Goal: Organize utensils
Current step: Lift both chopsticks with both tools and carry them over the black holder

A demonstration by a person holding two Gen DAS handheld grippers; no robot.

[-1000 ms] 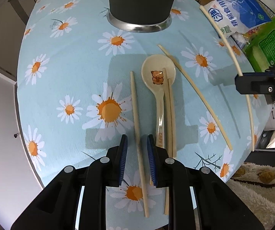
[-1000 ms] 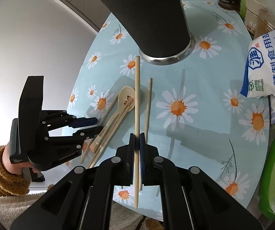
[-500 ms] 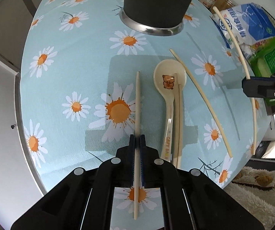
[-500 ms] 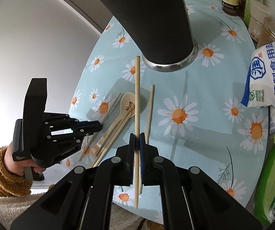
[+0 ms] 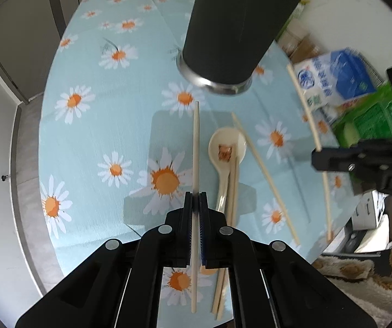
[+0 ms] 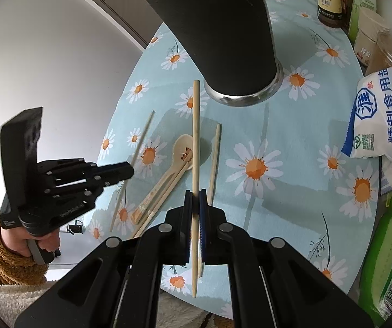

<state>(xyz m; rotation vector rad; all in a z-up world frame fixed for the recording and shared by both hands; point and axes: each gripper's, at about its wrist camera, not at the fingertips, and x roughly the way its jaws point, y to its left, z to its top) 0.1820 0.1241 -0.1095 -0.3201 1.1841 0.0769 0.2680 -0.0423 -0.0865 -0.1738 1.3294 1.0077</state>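
Both grippers are loaded and the drop into the black utensil holder (image 6: 217, 35) comes next, by my reading. The left gripper (image 5: 195, 213) is pinching one wooden chopstick (image 5: 196, 147), lifted clear of the daisy tablecloth (image 5: 92, 142) in front of the holder; the right gripper (image 6: 195, 205) is clamped on another chopstick (image 6: 196, 136), tip just short of the holder's steel base. Each stick must be raised above the rim and tipped upright. A cream spoon (image 6: 187, 153) with a small animal picture and three loose chopsticks lie on the cloth before the holder. Right of the holder, a salt bag (image 6: 387, 120) reads 精制食用盐 — other labels are too small to read.
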